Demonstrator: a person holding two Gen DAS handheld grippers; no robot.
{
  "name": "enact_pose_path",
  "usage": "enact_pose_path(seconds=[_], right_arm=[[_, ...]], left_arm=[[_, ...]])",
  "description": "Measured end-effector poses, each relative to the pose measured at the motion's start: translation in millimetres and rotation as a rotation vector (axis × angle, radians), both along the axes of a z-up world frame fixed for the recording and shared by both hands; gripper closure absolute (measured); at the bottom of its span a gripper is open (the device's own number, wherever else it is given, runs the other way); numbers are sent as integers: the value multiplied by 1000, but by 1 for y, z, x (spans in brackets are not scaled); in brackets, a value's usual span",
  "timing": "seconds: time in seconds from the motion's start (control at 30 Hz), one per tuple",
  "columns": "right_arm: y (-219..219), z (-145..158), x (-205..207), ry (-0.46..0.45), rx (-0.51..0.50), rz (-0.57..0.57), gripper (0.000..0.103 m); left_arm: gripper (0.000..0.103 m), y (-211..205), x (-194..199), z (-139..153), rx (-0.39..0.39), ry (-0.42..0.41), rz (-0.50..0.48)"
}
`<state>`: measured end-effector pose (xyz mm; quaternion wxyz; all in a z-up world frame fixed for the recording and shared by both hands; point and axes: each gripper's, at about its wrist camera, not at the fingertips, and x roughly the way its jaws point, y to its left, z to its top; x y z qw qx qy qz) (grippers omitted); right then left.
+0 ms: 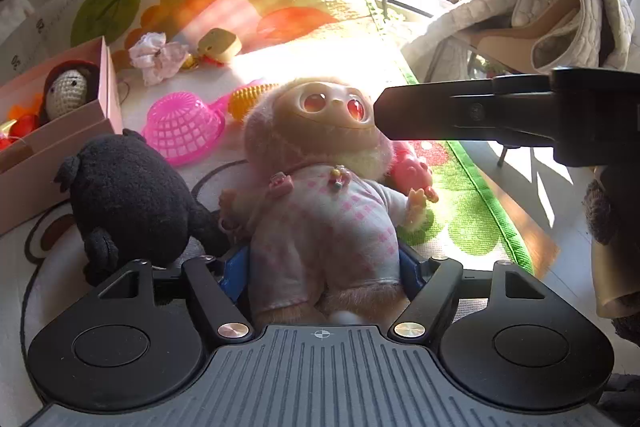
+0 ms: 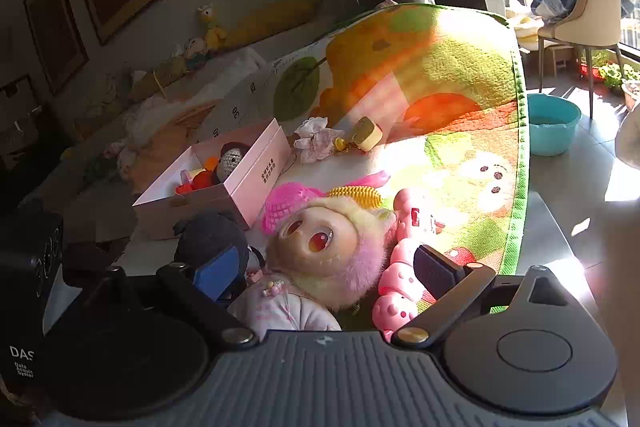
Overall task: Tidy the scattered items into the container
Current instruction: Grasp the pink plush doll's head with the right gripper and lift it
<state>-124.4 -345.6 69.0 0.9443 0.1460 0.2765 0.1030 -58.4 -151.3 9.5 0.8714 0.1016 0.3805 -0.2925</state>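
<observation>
Left gripper [image 1: 320, 269] clamped on plush doll; right gripper [image 2: 326, 273] spread above the same doll.

The pink-furred doll [image 1: 320, 195] in a checked pink outfit lies on the play mat [image 1: 460, 211], its lower body pinched between the left gripper's blue-padded fingers [image 1: 230, 273]. The right gripper's jaws stand apart, one to each side of the doll's head, with no contact evident; from the left wrist view its dark body sits just beside the doll's face. A black plush toy [image 1: 128, 195] touches the doll's side. Behind them lie a pink strainer [image 1: 184, 127], a yellow corn toy [image 1: 248, 99] and a pink plastic toy [image 2: 396, 291]. The pink box [image 2: 256, 179] stands near on the mat, open, already holding a crocheted doll [image 2: 232, 159] and small orange pieces.
</observation>
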Motion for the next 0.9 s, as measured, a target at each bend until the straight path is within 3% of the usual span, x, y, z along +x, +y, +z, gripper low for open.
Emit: enact_pose_path(seconds=[0.33,0.4,0.47,0.57,0.9], right_arm=[[36,-35,58,115,-44,103,8],[45,-38,57,116,-95,131,15],[46,-38,55,120,-83,148,21],[43,-34,49,115,-85,133,22],[41,6,2,8,-128,77,23]], left_arm=[[23,15,-27,2,29,3,9],[19,16,-26,-1,24,18,13],[18,16,-24,-4,20,31,16],[25,16,-26,-2,10,25,2],[24,15,-55,19,-43,-55,-63]])
